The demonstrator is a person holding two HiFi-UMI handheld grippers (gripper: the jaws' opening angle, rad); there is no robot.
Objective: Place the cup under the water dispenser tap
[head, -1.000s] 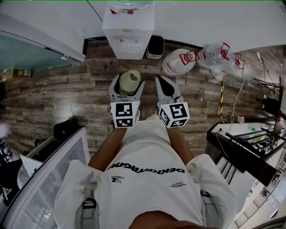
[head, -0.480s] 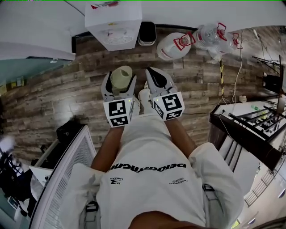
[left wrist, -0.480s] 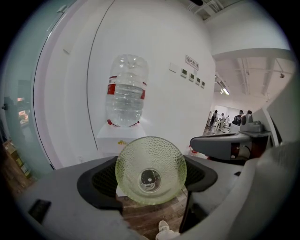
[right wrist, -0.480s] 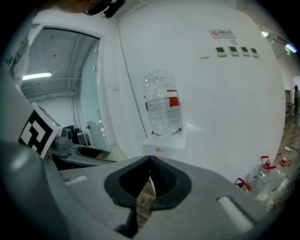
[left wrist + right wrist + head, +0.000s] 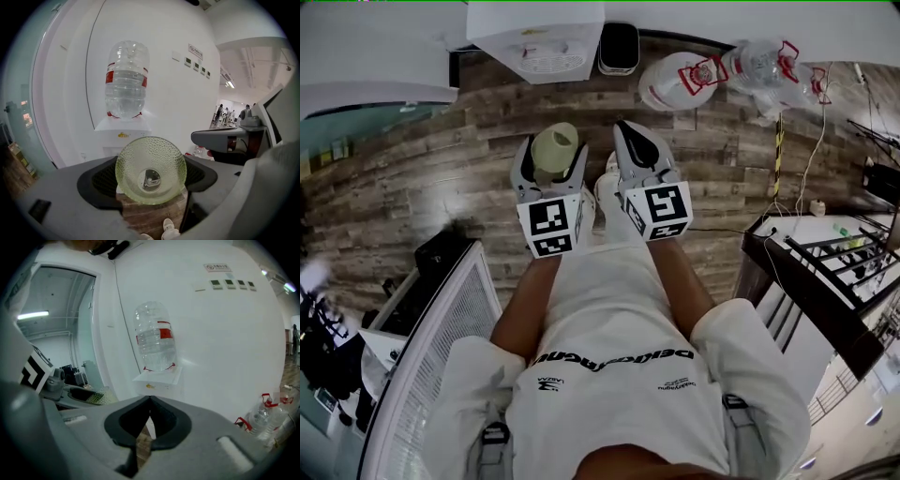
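A pale green dimpled glass cup (image 5: pixel 556 147) lies between the jaws of my left gripper (image 5: pixel 551 161), which is shut on it, its mouth facing back toward the camera (image 5: pixel 150 169). My right gripper (image 5: pixel 630 133) hangs beside it on the right, shut with its tips touching (image 5: pixel 150 401) and nothing in it. The white water dispenser (image 5: pixel 534 36) stands against the wall ahead, some way beyond both grippers. It carries a clear bottle (image 5: pixel 126 79) on top. Its tap is hidden behind the cup in the left gripper view.
A black bin (image 5: pixel 619 47) stands right of the dispenser. Further right lie a white water jug (image 5: pixel 673 80) and a clear one (image 5: pixel 769 67) on the wood floor. A dark rack (image 5: pixel 825 281) is at right, a white grille unit (image 5: pixel 441 356) at left.
Both grippers have come down and drawn slightly nearer the body, the cup still in the left one. The head view has swung, so the dispenser sits higher and further left.
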